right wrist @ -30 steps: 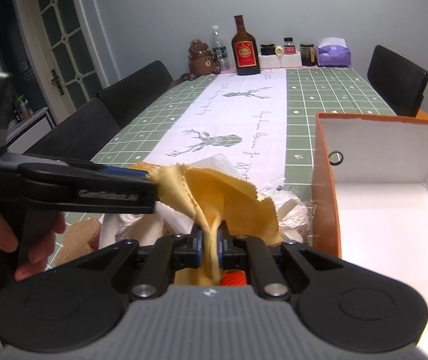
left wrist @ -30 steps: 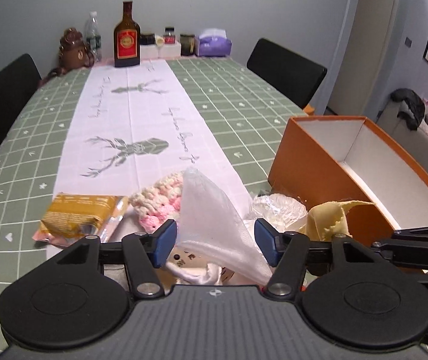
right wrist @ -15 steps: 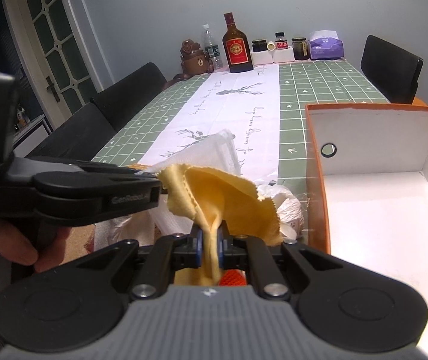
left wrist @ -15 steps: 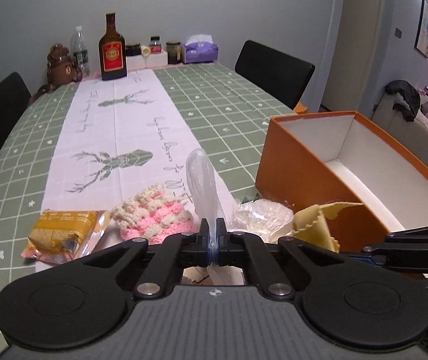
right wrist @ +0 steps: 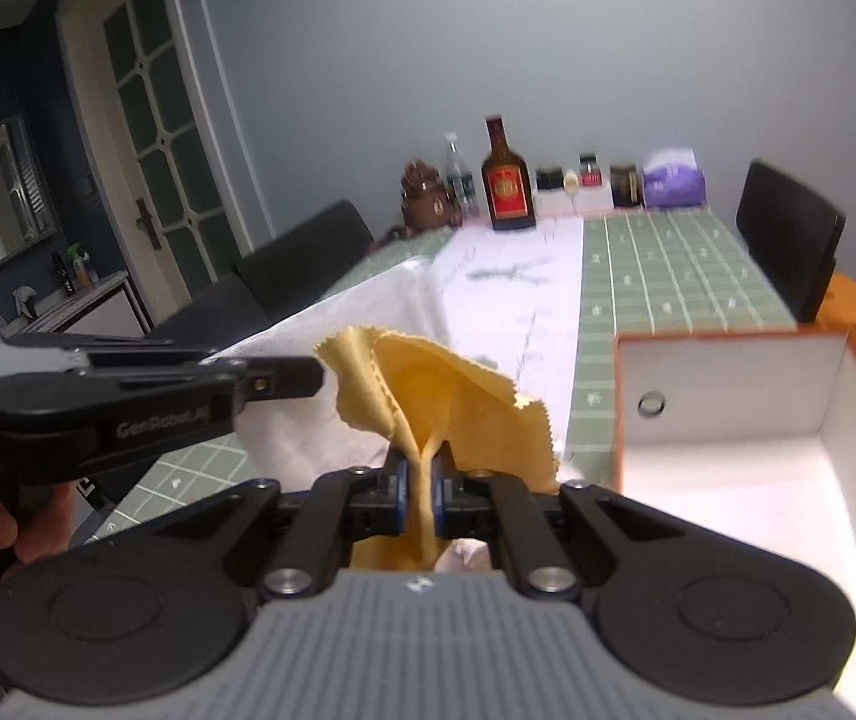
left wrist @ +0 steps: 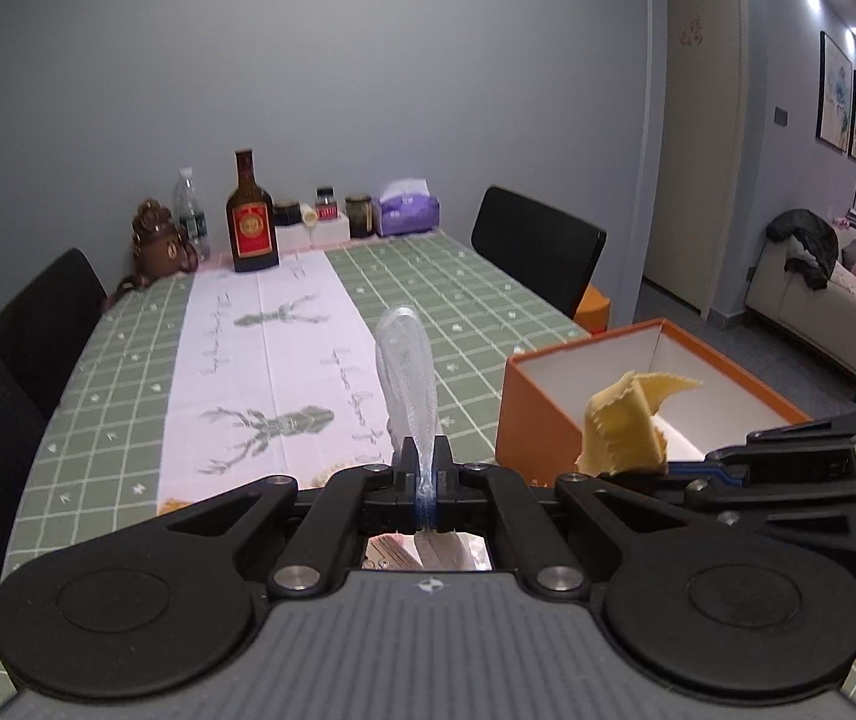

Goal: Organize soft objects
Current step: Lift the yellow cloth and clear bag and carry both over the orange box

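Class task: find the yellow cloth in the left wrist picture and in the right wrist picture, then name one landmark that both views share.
Left wrist: yellow cloth at right of centre, before the orange box.
Right wrist: yellow cloth at centre, pinched in the right gripper.
Shared landmark: brown bottle with red label at the table's far end.

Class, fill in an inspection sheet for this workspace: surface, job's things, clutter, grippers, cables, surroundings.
Surface: long table under a green checked cloth, with a white deer-print runner.
Job's things: open orange cardboard box, white inside; yellow zigzag-edged cloth; translucent plastic bag.
Clutter: brown liquor bottle, water bottle, bear figure, jars, purple tissue box at the far end.
Grippers: left gripper shut on the bag; right gripper shut on the cloth.
Cables: nothing seen.
Surroundings: black chairs, glazed door, sofa.
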Motion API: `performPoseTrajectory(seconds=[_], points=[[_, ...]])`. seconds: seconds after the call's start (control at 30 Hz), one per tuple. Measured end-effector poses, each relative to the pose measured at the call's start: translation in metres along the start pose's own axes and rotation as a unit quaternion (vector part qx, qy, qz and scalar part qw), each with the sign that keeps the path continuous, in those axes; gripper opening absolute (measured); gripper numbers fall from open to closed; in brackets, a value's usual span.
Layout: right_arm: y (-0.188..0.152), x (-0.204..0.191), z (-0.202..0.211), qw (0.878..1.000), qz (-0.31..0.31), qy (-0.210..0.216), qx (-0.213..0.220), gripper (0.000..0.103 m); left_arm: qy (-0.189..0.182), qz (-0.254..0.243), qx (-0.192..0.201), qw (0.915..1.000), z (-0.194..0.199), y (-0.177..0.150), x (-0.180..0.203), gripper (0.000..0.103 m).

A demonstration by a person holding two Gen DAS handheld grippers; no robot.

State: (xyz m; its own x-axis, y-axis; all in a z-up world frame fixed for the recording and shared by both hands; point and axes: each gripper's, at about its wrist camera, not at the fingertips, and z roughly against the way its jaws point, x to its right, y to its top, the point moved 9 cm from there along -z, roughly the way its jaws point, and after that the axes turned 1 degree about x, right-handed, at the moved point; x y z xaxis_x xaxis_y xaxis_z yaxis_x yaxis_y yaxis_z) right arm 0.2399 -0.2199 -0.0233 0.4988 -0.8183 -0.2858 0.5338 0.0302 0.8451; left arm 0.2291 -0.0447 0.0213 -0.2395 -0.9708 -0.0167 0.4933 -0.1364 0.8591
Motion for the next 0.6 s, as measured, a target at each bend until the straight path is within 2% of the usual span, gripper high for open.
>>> performPoseTrajectory(seconds=[0.2, 0.33, 0.5, 0.6], points=[[0.025, 0.011, 0.043, 1.000, 0.014, -0.012, 0.010, 0.004, -0.027, -0.006, 0.032, 0.9991, 0.032, 0.023, 0.023, 0.002], [0.037, 0.029, 0.066, 0.999, 0.021, -0.036, 0.006, 0.004, -0.065, -0.010, 0.048, 0.9966, 0.042, 0.036, 0.053, 0.002], [0.043, 0.063, 0.086, 0.997, 0.021, -0.076, -0.012, 0.004, -0.119, 0.008, 0.058, 0.9912, 0.039, 0.048, 0.091, 0.002], [0.042, 0.086, 0.090, 0.995, 0.019, -0.096, -0.030, 0.004, -0.144, 0.022, 0.046, 0.9883, 0.025, 0.046, 0.110, 0.002]])
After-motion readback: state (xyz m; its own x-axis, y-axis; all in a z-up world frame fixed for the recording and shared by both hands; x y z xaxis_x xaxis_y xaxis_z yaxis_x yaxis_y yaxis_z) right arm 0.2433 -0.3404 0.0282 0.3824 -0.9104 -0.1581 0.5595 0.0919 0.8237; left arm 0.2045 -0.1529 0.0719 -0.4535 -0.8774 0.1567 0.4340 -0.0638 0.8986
